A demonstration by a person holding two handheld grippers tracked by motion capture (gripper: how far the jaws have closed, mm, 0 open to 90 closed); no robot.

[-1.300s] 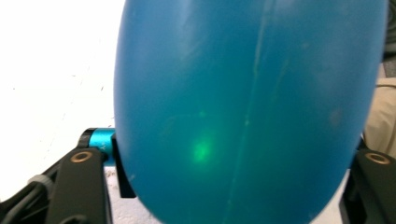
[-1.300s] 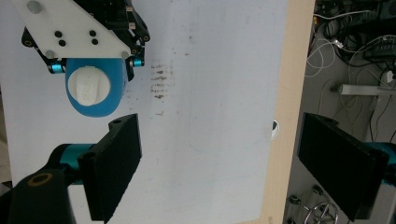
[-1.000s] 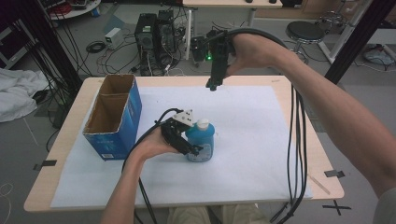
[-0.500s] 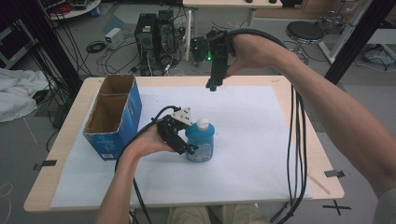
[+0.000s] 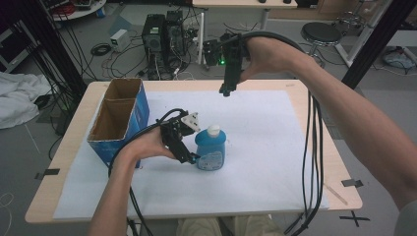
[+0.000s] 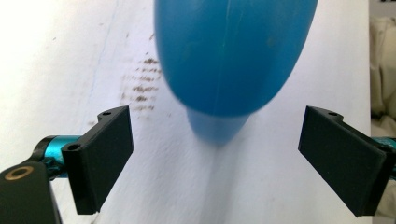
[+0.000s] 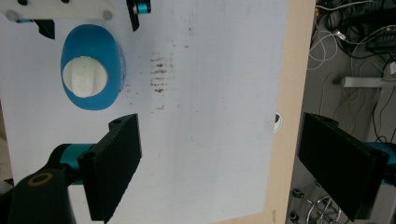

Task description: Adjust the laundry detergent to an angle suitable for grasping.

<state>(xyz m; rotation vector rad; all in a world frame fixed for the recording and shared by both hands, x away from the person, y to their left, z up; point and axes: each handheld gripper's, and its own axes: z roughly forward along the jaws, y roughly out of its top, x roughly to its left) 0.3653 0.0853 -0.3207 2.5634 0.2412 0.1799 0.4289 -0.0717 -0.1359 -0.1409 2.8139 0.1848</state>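
Blue bottle (image 5: 211, 150) with a white cap stands upright near the middle of the high view, on the white sheet (image 5: 265, 147) that covers the worktop (image 5: 339, 182). Just to its left in that frame the left gripper (image 5: 189, 158) sits low beside the bottle's base, held by the person's left hand (image 5: 147, 145), with a grey three-cornered plate on top and a black cable looping away toward the lower edge. In the left gripper view the bottle (image 6: 229, 56) fills the upper centre as a blurred blue body, and the two black jaws stand far apart at the lower left and lower right, clear of it on both sides; they have just been opening, and nothing is pressed between them. A patch of dark smudges (image 6: 142, 86) marks the sheet to the left of the bottle in that view.

At the upper middle of the high view the right gripper (image 5: 225, 91) hangs above the far edge of the worktop, pointing down, in the person's right hand (image 5: 263, 54). In the right gripper view its jaws are spread wide at the bottom of the frame with only the sheet and the worktop's wooden edge (image 7: 289, 116) between them; they hold nothing. The bottle (image 7: 93, 74) shows from above at the upper left of that view, white cap uppermost.

An open blue cardboard box (image 5: 120, 123) stands at the left of the high view, on the worktop's left side, apart from the bottle.
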